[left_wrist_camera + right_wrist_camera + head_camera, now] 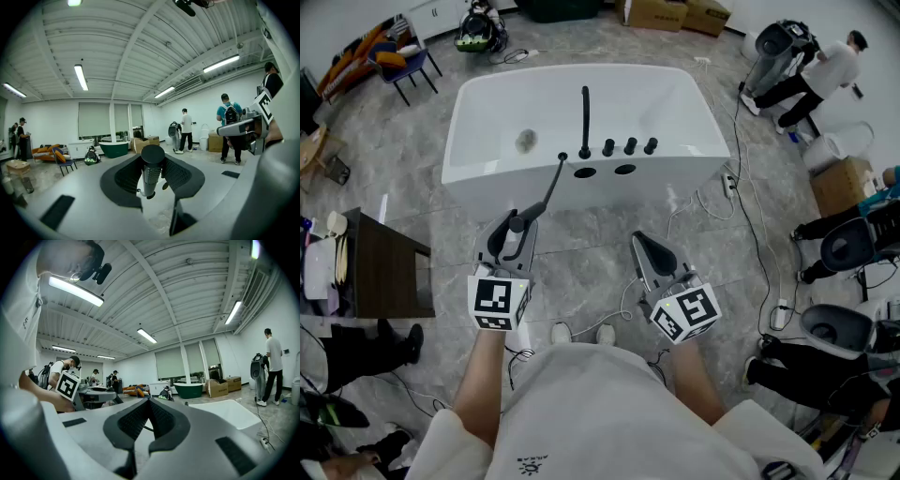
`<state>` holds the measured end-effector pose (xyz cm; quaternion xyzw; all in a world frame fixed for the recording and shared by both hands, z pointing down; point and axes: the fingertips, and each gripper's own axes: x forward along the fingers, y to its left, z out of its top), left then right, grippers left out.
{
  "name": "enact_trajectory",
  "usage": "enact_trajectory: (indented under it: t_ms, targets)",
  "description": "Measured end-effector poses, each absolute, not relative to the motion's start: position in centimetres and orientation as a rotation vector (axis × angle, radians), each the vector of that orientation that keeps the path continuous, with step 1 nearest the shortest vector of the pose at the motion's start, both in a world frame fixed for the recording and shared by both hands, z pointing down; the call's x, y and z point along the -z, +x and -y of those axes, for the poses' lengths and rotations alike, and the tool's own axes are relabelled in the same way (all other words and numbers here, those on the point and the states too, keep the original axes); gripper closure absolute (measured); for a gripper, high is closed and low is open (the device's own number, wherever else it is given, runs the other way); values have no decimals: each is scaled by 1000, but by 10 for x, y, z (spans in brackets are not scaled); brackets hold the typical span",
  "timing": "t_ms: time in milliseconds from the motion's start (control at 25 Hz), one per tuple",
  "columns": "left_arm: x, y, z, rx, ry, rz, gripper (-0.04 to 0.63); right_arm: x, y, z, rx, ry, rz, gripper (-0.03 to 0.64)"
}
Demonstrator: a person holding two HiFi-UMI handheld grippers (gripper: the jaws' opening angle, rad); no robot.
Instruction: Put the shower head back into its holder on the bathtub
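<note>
The white bathtub point(487, 178) stands ahead of me, with a black spout point(585, 120), three black knobs point(630, 146) and two dark openings point(584, 172) on its near rim. My left gripper point(517, 227) is shut on the handle of the slim black shower head point(551, 186). The shower head slants up to the right, and its far tip is by the rim just left of the openings. In the left gripper view its round black end point(153, 157) sits between the pads of my left gripper point(153, 174). My right gripper point(641, 242) point(150, 403) hangs shut and empty over the floor, right of the left one.
White cables and a power strip point(730, 184) lie on the floor right of the tub. A dark desk point(389, 267) stands at the left. People and seats point(848, 246) crowd the right side. My shoes point(578, 333) are below the grippers.
</note>
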<state>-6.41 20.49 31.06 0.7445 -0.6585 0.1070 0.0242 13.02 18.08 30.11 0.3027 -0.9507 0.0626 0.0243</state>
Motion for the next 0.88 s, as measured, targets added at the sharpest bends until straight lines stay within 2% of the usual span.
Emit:
enact_trajectory:
  t_ms: [880]
  targets:
    - [-312, -74, -204, -320, 2380, 1973, 454, -296, 112, -191, -174, 990, 2929, 599]
